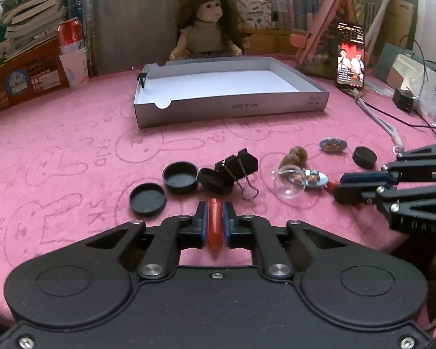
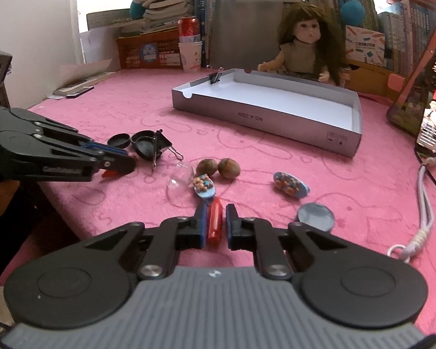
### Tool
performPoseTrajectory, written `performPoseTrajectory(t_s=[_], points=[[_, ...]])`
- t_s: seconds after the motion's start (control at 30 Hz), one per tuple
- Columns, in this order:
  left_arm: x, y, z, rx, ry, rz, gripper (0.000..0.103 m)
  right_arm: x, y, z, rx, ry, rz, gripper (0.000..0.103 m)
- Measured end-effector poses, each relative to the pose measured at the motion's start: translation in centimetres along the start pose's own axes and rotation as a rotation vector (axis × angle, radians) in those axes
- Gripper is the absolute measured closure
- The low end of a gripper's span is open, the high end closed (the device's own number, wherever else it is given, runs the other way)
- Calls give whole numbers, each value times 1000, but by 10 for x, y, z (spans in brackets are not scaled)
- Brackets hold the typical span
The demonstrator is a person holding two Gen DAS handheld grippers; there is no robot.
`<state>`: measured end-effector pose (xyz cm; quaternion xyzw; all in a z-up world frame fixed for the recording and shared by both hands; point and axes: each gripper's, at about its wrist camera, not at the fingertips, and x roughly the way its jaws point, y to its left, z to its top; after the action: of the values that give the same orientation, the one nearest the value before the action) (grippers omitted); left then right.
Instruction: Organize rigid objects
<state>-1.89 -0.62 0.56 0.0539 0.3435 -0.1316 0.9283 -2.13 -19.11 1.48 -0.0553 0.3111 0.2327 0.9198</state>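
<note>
My left gripper [image 1: 215,213] is shut on a red pen-like piece [image 1: 215,224] held low over the pink cloth. My right gripper [image 2: 215,218] has a red handle [image 2: 214,221] between its fingers, touching the left one with a small gap at the right; the handle belongs to a blue decorated clip [image 2: 203,187]. A grey shallow box [image 1: 229,87] stands at the back, with a small black clip [image 1: 142,79] on its left wall. Black lids [image 1: 147,198], a large binder clip [image 1: 238,164], two nuts [image 2: 218,168] and a clear dome [image 1: 289,181] lie between.
A doll [image 1: 206,26] sits behind the box. A phone [image 1: 351,55] leans at the right with a cable [image 1: 378,119] across the cloth. A red can [image 1: 69,33], paper cups and an orange crate [image 1: 20,78] stand at the left. A second blue clip [image 2: 290,187] and black cap [image 2: 316,215] lie right.
</note>
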Motion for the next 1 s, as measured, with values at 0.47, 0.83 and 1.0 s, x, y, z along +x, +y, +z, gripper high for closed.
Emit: performPoseTrajectory(t_s=[0.47,0.83,1.0], points=[[-15,15,-13,58,13,95,68,-13,-8,-8,7,7,-92,55],[-11,25,-10,29,-5,229,65,-14,-21,-8,77,18,-263,51],[-20,23,-8,-47,-30,195,60,-21,-31,-8,160,7,-276,51]])
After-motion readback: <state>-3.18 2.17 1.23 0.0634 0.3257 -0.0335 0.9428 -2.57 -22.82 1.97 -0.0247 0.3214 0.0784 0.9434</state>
